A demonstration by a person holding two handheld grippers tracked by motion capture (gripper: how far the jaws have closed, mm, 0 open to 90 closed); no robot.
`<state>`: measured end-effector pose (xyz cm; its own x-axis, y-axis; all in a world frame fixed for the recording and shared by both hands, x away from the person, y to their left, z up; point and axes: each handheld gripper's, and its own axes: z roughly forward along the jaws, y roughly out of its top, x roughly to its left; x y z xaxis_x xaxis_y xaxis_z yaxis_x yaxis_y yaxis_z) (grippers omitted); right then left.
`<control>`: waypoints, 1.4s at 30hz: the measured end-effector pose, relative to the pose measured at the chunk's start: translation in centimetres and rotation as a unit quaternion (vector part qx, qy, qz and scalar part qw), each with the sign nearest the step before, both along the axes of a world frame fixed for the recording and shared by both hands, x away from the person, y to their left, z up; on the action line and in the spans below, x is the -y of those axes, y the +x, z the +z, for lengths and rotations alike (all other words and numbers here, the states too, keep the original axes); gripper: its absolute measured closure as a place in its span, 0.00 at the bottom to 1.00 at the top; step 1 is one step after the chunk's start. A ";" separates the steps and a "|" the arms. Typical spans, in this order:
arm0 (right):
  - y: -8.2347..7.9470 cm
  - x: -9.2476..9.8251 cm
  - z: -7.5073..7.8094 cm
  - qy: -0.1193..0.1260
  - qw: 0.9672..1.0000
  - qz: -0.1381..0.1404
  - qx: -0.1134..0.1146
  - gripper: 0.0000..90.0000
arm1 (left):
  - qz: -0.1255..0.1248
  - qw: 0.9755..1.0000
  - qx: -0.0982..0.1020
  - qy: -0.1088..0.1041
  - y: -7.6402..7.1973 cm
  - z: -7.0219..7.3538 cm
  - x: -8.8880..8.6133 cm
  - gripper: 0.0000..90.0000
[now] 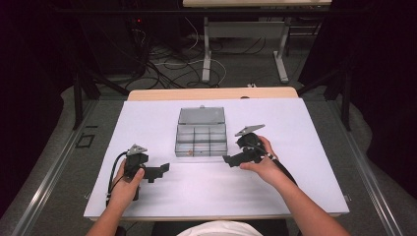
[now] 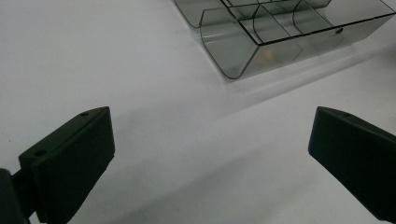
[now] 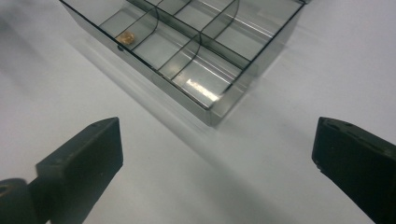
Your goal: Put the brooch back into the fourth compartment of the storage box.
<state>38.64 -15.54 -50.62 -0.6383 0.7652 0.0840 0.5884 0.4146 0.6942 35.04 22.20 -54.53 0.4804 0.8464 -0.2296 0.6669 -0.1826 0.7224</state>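
A smoky clear plastic organiser box (image 1: pixel 201 140) sits mid-table with its lid (image 1: pixel 201 115) folded back flat behind it. A small tan piece (image 3: pixel 126 36) lies in one of its front-row compartments; it shows faintly through the box wall (image 2: pixel 267 55) in the left gripper view. My left gripper (image 1: pixel 160 172) rests low at the front left, aimed toward the box (image 2: pixel 280 32), open with nothing between its jaws (image 2: pixel 210 158). My right gripper (image 1: pixel 230 161) hovers just off the box's front right corner (image 3: pixel 212 112), open and empty (image 3: pixel 215 163).
The white table top (image 1: pixel 295 162) spreads wide on both sides of the box. A wooden strip (image 1: pixel 211 93) borders its far edge. Beyond lie floor cables (image 1: pixel 167 66) and the legs of another table (image 1: pixel 206 54).
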 end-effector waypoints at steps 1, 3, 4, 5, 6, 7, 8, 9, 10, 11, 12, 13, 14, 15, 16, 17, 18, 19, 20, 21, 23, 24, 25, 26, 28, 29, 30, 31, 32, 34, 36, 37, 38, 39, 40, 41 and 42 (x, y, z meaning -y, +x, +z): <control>-0.1 0.3 0.0 0.004 1.000 -0.003 -0.002 0.00 | 0.000 1.000 0.000 0.000 0.0 0.0 0.0 0.01; -0.2 1.0 0.0 0.006 1.000 -0.007 -0.002 0.00 | 0.000 1.000 0.000 0.001 0.0 0.0 0.0 0.01; -0.3 1.3 0.0 0.007 1.000 -0.010 -0.002 0.00 | 0.000 1.000 0.000 0.001 0.0 0.0 0.0 0.01; -0.3 1.6 -0.1 0.007 1.000 -0.014 0.001 0.00 | 0.000 1.000 0.000 0.001 0.0 0.0 0.0 0.01; -0.4 1.9 -0.1 0.009 1.000 -0.018 -0.001 0.00 | 0.000 1.000 0.001 0.001 0.0 0.0 0.0 0.01; -0.5 2.2 -0.1 0.006 1.000 -0.021 -0.001 0.00 | 0.000 1.000 0.001 0.001 0.0 0.0 0.0 0.01; -0.5 2.5 -0.2 0.007 1.000 -0.025 0.001 0.00 | 0.000 1.000 0.001 0.002 0.0 0.0 0.0 0.01; -0.5 2.9 -0.3 0.008 1.000 -0.028 0.001 0.00 | 0.000 1.000 0.001 0.002 0.0 0.0 0.0 0.01; -0.5 3.2 -0.3 0.007 0.999 -0.031 0.003 0.00 | 0.000 1.000 0.001 0.002 0.0 0.0 0.0 0.01; -0.5 3.5 -0.4 0.006 0.999 -0.035 0.004 0.00 | 0.000 1.000 0.001 0.002 0.0 0.0 0.0 0.01; -0.5 3.8 -0.5 0.009 0.999 -0.040 0.004 0.00 | 0.000 1.000 0.001 0.002 0.0 0.0 0.0 0.01; -0.5 4.0 -0.5 0.010 0.999 -0.042 0.005 0.00 | 0.000 1.000 0.001 0.002 0.0 0.0 0.0 0.01; -0.5 4.3 -0.7 0.010 0.999 -0.045 0.008 0.00 | 0.000 1.000 0.001 0.002 0.0 0.0 0.0 0.01; -0.5 4.6 -0.8 0.010 0.999 -0.048 0.009 0.00 | 0.000 1.000 0.001 0.002 0.0 0.0 0.0 0.01; -0.5 4.8 -0.9 0.010 0.999 -0.052 0.012 0.00 | 0.001 1.000 0.001 0.001 0.0 0.0 0.0 0.01; -0.5 5.1 -1.0 0.007 0.998 -0.056 0.014 0.00 | 0.001 1.000 0.003 0.000 0.0 0.0 0.0 0.01; -0.5 5.4 -1.2 0.009 0.998 -0.058 0.012 0.00 | 0.002 1.000 0.002 0.001 0.0 0.0 0.0 0.01; -0.4 5.6 -1.3 0.009 0.998 -0.064 0.013 0.00 | 0.002 1.000 0.002 0.001 0.0 0.0 0.0 0.01; -0.4 5.8 -1.4 0.011 0.997 -0.069 0.011 0.00 | 0.002 1.000 0.002 0.001 0.0 0.0 0.0 0.01; -0.4 6.1 -1.5 0.012 0.997 -0.072 0.012 0.00 | 0.002 1.000 0.002 0.001 0.0 0.0 0.0 0.01; -0.3 6.4 -1.7 0.014 0.997 -0.078 0.011 0.00 | 0.001 1.000 0.003 0.000 0.0 0.0 0.0 0.01; -0.2 6.6 -1.8 0.015 0.997 -0.081 0.015 0.00 | 0.001 1.000 0.003 0.000 0.0 0.0 0.0 0.01; -0.2 6.8 -1.9 0.016 0.996 -0.083 0.013 0.00 | 0.001 1.000 0.002 0.000 0.0 0.0 0.0 0.01; -0.1 7.0 -2.0 0.017 0.996 -0.087 0.014 0.00 | 0.002 1.000 0.002 0.001 0.0 0.0 0.0 0.01; -0.1 7.3 -2.2 0.018 0.996 -0.092 0.013 0.00 | -0.004 1.000 -0.004 0.003 0.0 0.1 -0.1 0.01; 0.0 7.5 -2.3 0.020 0.995 -0.098 0.012 0.00 | 0.004 1.000 0.002 -0.001 0.0 0.0 0.0 0.01; 0.0 7.7 -2.4 0.022 0.995 -0.097 0.015 0.00 | 0.006 1.000 0.001 -0.001 -0.1 0.0 0.0 0.01; 0.0 7.8 -2.5 0.024 0.994 -0.102 0.013 0.00 | 0.006 1.000 0.001 -0.002 -0.1 0.0 0.0 0.01; 0.0 8.0 -2.6 0.024 0.994 -0.104 0.014 0.00 | 0.006 1.000 0.001 -0.002 -0.1 0.0 0.0 0.01; 0.0 8.4 -2.8 0.025 0.993 -0.113 0.014 0.00 | 0.006 1.000 0.000 -0.002 -0.1 0.0 0.0 0.01; 0.1 8.9 -2.9 0.026 0.992 -0.120 0.017 0.00 | 0.006 1.000 0.001 -0.002 -0.1 0.0 0.0 0.01; 0.1 9.1 -2.9 0.028 0.992 -0.124 0.016 0.00 | 0.005 1.000 0.001 -0.002 -0.1 0.0 0.0 0.01; 0.1 9.3 -3.0 0.032 0.991 -0.127 0.018 0.00 | 0.005 1.000 0.001 -0.002 -0.1 0.0 0.0 0.01; 0.1 9.6 -3.0 0.032 0.991 -0.129 0.023 0.00 | 0.005 1.000 0.001 -0.002 -0.1 0.0 0.0 0.01; 0.1 9.8 -3.0 0.034 0.990 -0.136 0.022 0.00 | 0.006 1.000 0.000 -0.001 -0.1 0.0 0.0 0.01; 0.1 10.0 -3.1 0.036 0.989 -0.139 0.023 0.00 | 0.006 1.000 0.000 -0.001 -0.1 0.0 0.0 0.01; 0.1 10.3 -3.2 0.038 0.989 -0.143 0.023 0.00 | 0.005 1.000 0.001 -0.002 -0.1 0.0 0.0 0.01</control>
<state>38.74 -25.80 -53.79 -0.4008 0.9078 0.1234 0.6414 0.1819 0.7453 34.95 22.23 -54.52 0.4722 0.8505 -0.2319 0.6679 -0.1735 0.7238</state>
